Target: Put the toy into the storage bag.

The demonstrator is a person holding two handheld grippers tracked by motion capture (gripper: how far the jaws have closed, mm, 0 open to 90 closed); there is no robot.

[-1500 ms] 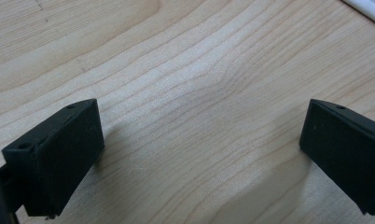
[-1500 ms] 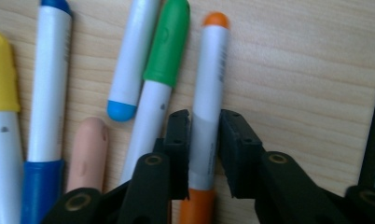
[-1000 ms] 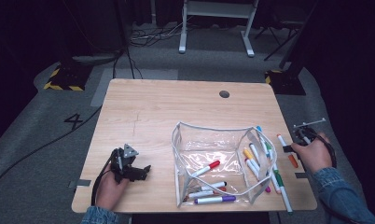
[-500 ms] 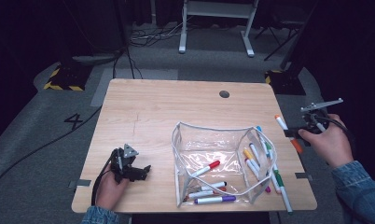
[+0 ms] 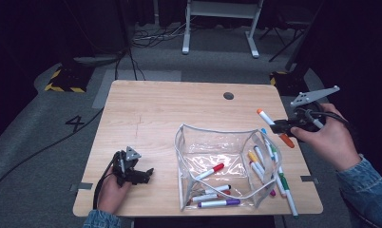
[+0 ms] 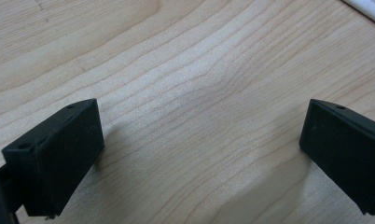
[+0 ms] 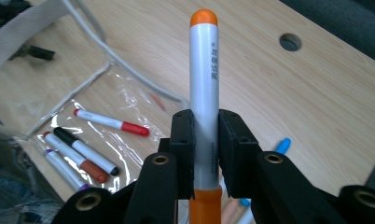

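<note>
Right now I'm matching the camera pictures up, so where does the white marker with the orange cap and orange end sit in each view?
High view: white marker with orange cap and end, right of centre, held above the table's right edge.
Left gripper view: not in it.
Right gripper view: centre, upright between the jaws.
Shared landmark: the round hole in the wooden tabletop.
</note>
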